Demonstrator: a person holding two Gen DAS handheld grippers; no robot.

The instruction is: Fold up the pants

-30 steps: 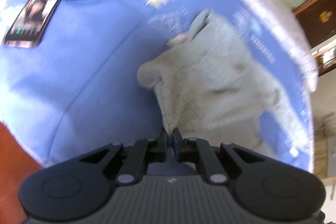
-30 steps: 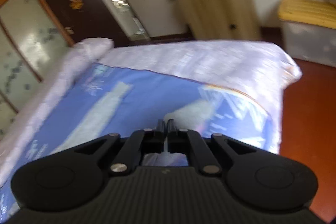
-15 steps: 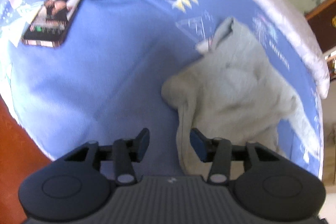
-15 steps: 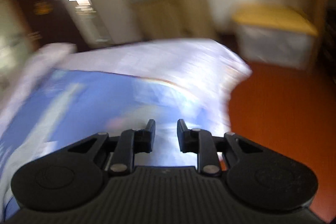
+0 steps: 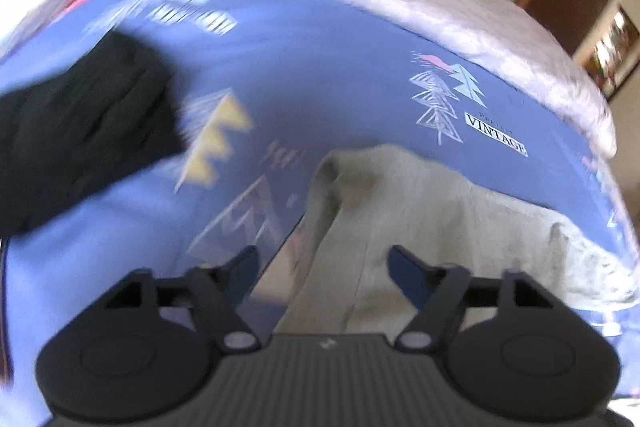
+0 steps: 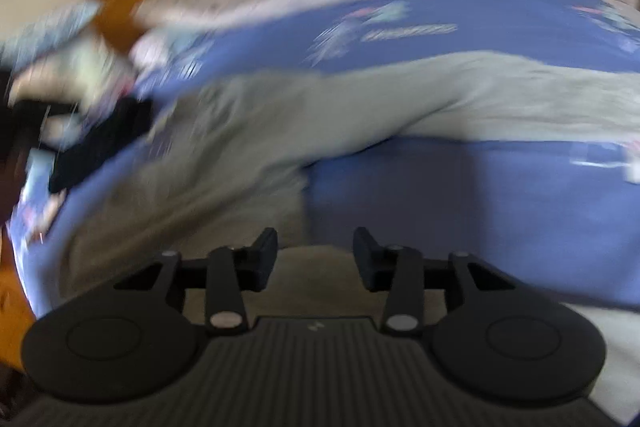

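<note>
On a blue bed (image 5: 328, 75), grey pants (image 5: 420, 211) lie rumpled as left hand-held gripper (image 5: 322, 263) and right hand-held gripper (image 6: 315, 251), just spread and empty, are readied for the next grasp, likely at a fabric edge.

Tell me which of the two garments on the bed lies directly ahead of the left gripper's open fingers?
The grey pants: they lie just beyond the left gripper; the black garment lies far off to its left.

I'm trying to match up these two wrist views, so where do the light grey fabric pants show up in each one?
Left wrist: light grey fabric pants at lower centre-right, behind the open left gripper.
Right wrist: a wide band across the middle, above the open right gripper.
Shared landmark: folded black garment, at left.
</note>
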